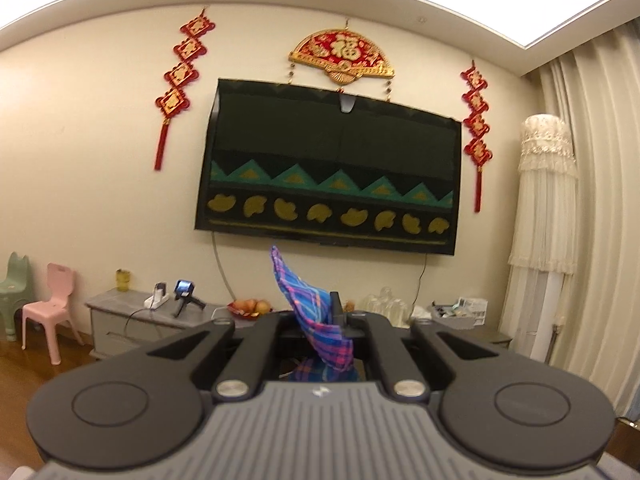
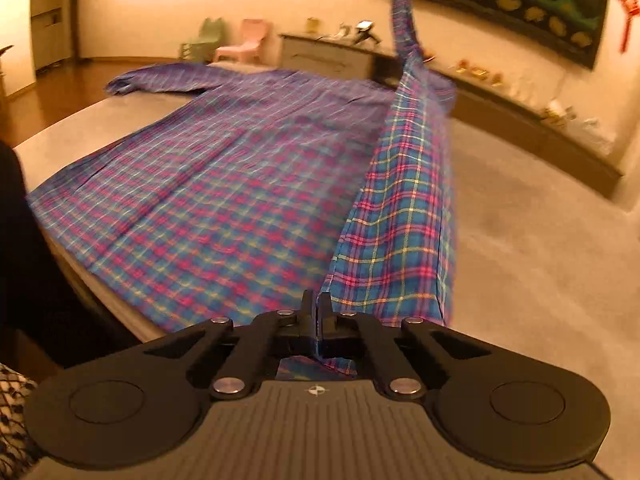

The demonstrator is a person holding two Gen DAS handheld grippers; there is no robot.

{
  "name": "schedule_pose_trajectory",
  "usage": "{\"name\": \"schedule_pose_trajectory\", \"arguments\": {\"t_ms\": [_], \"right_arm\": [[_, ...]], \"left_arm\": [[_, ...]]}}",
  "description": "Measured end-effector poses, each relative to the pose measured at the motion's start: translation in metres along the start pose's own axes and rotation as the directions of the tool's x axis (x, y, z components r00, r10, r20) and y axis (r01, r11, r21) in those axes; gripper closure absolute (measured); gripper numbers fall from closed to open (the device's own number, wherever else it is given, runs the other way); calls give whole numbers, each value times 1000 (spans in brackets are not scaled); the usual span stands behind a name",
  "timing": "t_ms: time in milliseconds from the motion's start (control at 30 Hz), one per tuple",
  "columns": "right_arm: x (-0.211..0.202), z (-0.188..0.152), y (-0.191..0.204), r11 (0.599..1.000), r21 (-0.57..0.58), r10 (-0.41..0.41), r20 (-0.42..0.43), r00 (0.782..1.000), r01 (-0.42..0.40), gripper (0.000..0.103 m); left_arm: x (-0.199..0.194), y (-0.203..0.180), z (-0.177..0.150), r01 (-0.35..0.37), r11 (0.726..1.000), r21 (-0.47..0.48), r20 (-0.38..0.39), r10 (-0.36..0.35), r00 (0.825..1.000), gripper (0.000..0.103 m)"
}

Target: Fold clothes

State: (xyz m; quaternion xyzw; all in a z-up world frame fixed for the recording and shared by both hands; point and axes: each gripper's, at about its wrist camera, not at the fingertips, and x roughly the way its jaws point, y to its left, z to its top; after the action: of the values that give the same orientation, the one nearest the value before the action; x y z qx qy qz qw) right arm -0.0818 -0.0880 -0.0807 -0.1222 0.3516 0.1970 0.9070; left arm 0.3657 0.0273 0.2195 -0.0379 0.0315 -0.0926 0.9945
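A plaid shirt [image 2: 224,176] in blue, pink and yellow lies spread over a pale counter [image 2: 520,248], ahead of and left of the right gripper [image 2: 317,312]. Its right edge rises in a taut band from those jaws, which are pressed together, pinching the hem. The left gripper [image 1: 338,316] jaws are likewise closed on a shirt corner that sticks up above them. A red fan ornament [image 1: 342,56] high beyond bears the character 福.

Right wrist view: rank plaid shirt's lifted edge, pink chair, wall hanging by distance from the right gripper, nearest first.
1. Lifted edge of the plaid shirt: pinched in the right gripper, running up and away on the right.
2. Pink chair: across the room, upper left of centre, beyond the table.
3. Wall hanging: on the far wall, top right.
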Motion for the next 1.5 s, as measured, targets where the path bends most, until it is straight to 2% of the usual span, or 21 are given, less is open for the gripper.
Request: {"name": "schedule_pose_trajectory", "arguments": {"t_ms": [133, 233, 333, 433, 567, 667, 733, 800, 867, 900, 933, 967, 1000, 1033, 1067, 1167, 1233, 1300, 1367, 1433, 1500], "right_arm": [[8, -6, -5, 994, 56, 96, -49, 994, -94, 103], [-6, 2, -22, 967, 136, 216, 3, 976, -214, 101], [-23, 19, -61, 951, 224, 195, 101, 976, -213, 101], [-10, 24, -83, 967, 221, 118, 69, 991, -130, 101], [26, 9, -69, 979, 153, 144, -61, 988, -133, 101], [24, 12, -55, 996, 69, 56, -55, 997, -52, 101], [12, 19, -43, 996, -36, -80, 1, 997, 80, 101], [-4, 20, -32, 989, -102, -100, 72, 992, 107, 100], [-16, 20, -19, 990, -131, -34, 83, 996, 44, 81], [-16, 17, -12, 990, -144, 3, 64, 998, 7, 44], [-13, 12, -7, 987, -159, 19, 40, 999, -13, 23], [-6, 8, -6, 987, -162, 6, 14, 1000, -3, 25], [0, 4, -6, 986, -165, -8, -11, 1000, 6, 49], [7, 0, -6, 987, -162, -22, -35, 999, 16, 92], [12, 1, -12, 991, -131, -30, -48, 998, 24, 98], [7, 10, -36, 1000, -14, 1, -21, 1000, -1, 103], [-3, 17, -57, 984, 152, 93, 15, 996, -94, 103], [-15, 22, -84, 884, 381, 247, 111, 963, -271, 103], [-18, 24, -97, 809, 480, 286, 183, 941, -339, 103], [-16, 23, -95, 832, 477, 224, 178, 958, -283, 102], [-13, 21, -75, 925, 341, 139, 103, 985, -166, 91]], "left_arm": [[-8, 23, -25, -57, 998, -6, -25, 57, 998, 99], [-13, 40, -41, -82, 996, -18, -45, 81, 996, 100], [-13, 46, -46, -73, 997, -26, -58, 72, 996, 99], [-14, 47, -41, -66, 997, -40, -43, 65, 997, 99], [-15, 46, -29, -57, 997, -61, -9, 57, 998, 99], [-5, 40, -14, -44, 998, -51, -17, 43, 999, 99], [-1, 28, -13, -32, 1000, -1, -22, 32, 999, 99], [0, 17, -13, -12, 999, 30, -23, 13, 1000, 99], [1, 9, -18, 7, 999, 32, -21, -7, 1000, 99], [1, 5, -19, 14, 999, 32, -24, -13, 1000, 99], [2, 2, -21, 11, 999, 37, -25, -10, 1000, 99], [4, -1, -23, 9, 999, 41, -27, -8, 1000, 99], [4, -3, -24, 12, 999, 42, -30, -11, 1000, 99], [4, -5, -24, 9, 999, 45, -27, -7, 1000, 99], [3, -6, -22, 8, 999, 48, -22, -7, 1000, 99], [2, -9, -15, 15, 999, 44, -1, -15, 1000, 99], [1, -10, -10, 19, 999, 34, 10, -19, 1000, 99], [0, -12, -10, 19, 999, 38, 13, -19, 1000, 99], [0, -14, -14, 21, 999, 46, 2, -21, 1000, 99], [1, -15, -21, 19, 998, 61, -16, -19, 1000, 99], [1, -14, -28, 17, 998, 68, -28, -16, 999, 99]]}}
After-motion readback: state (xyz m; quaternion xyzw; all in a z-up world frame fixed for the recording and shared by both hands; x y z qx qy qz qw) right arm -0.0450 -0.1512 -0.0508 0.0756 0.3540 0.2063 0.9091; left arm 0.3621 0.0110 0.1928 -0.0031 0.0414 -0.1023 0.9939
